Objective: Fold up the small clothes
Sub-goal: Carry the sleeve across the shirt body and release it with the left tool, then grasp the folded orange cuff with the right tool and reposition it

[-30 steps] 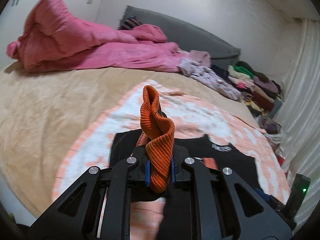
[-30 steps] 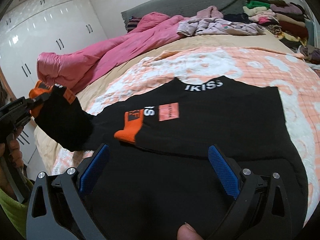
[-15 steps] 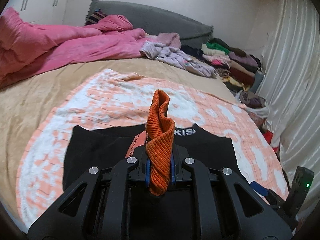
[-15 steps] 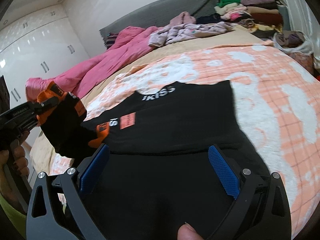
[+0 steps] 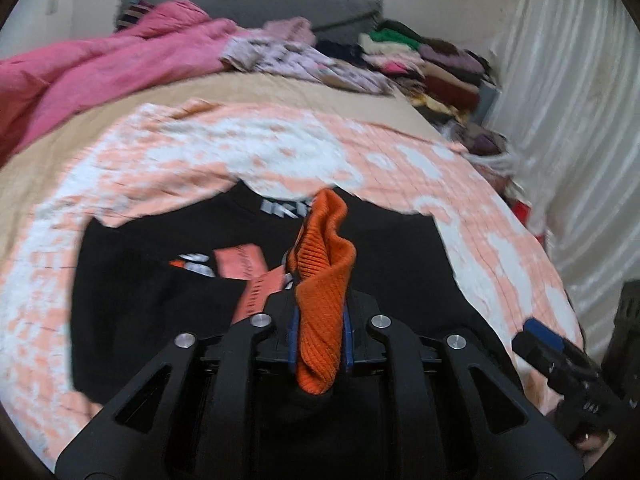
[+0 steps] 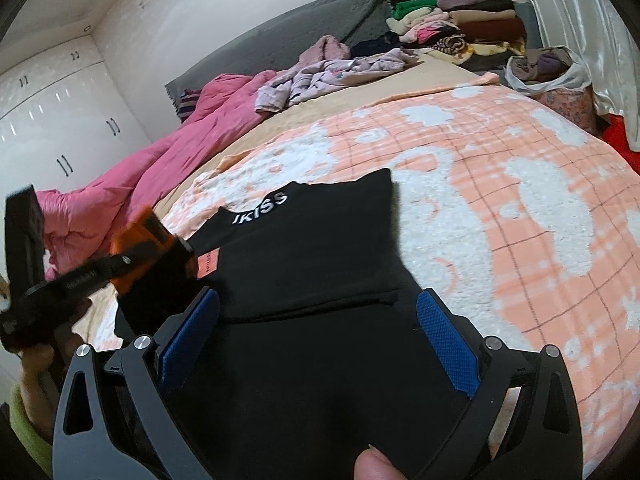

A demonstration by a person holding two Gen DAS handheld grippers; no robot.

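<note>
A small black top [image 6: 304, 256] with white collar lettering lies on the orange-and-white blanket [image 6: 520, 216]; it also shows in the left wrist view [image 5: 384, 264]. My left gripper [image 5: 320, 344] is shut on the top's orange ribbed cuff [image 5: 324, 280] and holds the sleeve lifted over the body. In the right wrist view the left gripper [image 6: 132, 264] is at the left with the cuff [image 6: 140, 236]. My right gripper [image 6: 316, 344] is open, low over the top's lower part, with black cloth between its blue pads [image 6: 448, 344].
A pink duvet [image 6: 160, 168] lies at the far left of the bed. Loose pale clothes [image 6: 340, 72] and a stack of folded clothes [image 6: 452, 28] sit at the head. A bag of clothes [image 6: 552, 76] and a curtain [image 5: 580, 120] are at the right.
My left gripper has carried the orange cuff and sleeve to the right, across the black top toward its middle. My right gripper has shifted right and stayed open.
</note>
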